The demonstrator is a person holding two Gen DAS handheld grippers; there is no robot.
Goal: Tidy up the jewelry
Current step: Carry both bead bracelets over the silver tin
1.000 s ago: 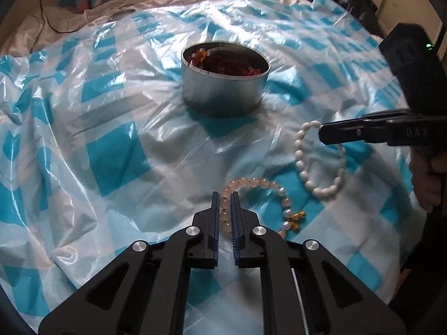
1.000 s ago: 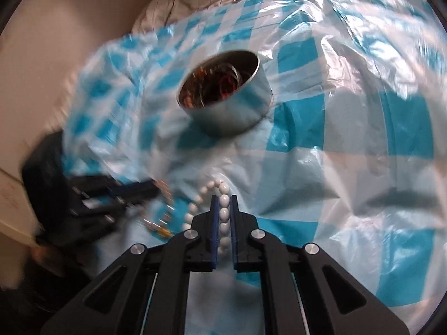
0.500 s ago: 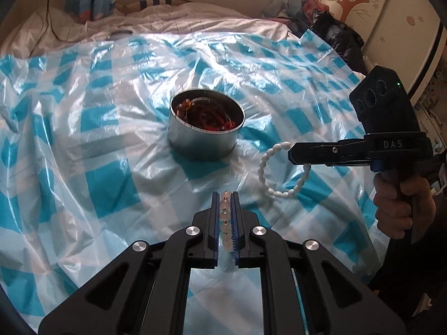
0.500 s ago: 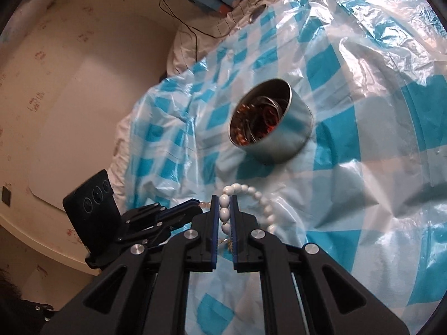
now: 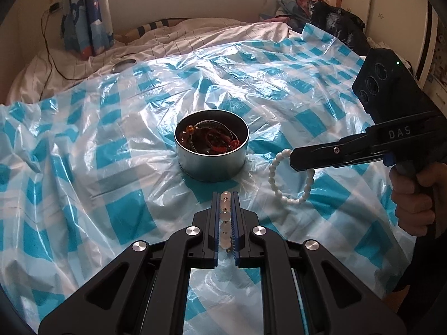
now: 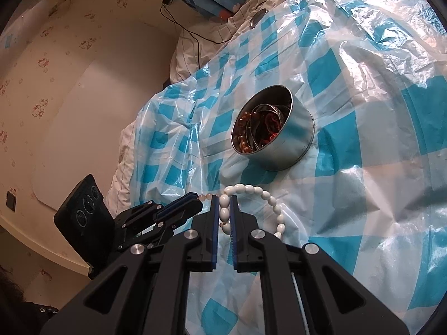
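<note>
A round metal tin (image 5: pixel 211 150) with several bracelets inside sits on the blue-checked plastic sheet; it also shows in the right wrist view (image 6: pixel 275 134). My left gripper (image 5: pixel 225 199) is shut on a pale translucent bead bracelet (image 5: pixel 225 215), held above the sheet just in front of the tin. My right gripper (image 6: pixel 223 202) is shut on a white oval-bead bracelet (image 6: pixel 265 195), which hangs from it to the right of the tin (image 5: pixel 289 187). The left gripper's fingers (image 6: pixel 181 209) show at the left of the right wrist view.
The plastic sheet (image 5: pixel 111 167) covers a bed with a white quilt (image 5: pixel 195 39). A cable (image 5: pixel 53 64) and a small round disc (image 5: pixel 123 65) lie at the far left. A black bag (image 5: pixel 335 25) sits at the back right. A wall (image 6: pixel 83 97) borders the bed's left side.
Both grippers have lifted their bracelets off the sheet and risen. The tin now looks farther away and lower in both views.
</note>
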